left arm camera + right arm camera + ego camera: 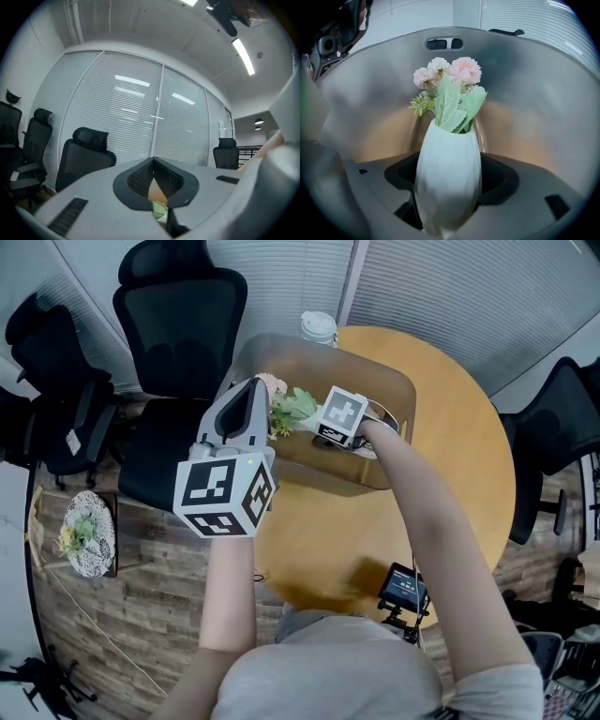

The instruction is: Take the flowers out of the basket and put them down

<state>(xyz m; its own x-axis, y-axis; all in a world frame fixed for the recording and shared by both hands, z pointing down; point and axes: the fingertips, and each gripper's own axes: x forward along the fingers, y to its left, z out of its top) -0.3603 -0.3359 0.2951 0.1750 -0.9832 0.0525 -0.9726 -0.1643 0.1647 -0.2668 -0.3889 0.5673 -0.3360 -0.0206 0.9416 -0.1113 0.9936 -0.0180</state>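
Right gripper view shows your right gripper (447,199) closed on the body of a white vase (449,159). The vase carries pink flowers (450,72) with pale green leaves and is inside the grey basket (534,93), whose wall with a handle slot rises just behind the blooms. Head view shows the basket on the round wooden table (450,437) near a lidded cup (319,327), while your left gripper (247,401), jaws together and holding nothing, is near the basket's left side, with a black office chair (178,320) beyond it.
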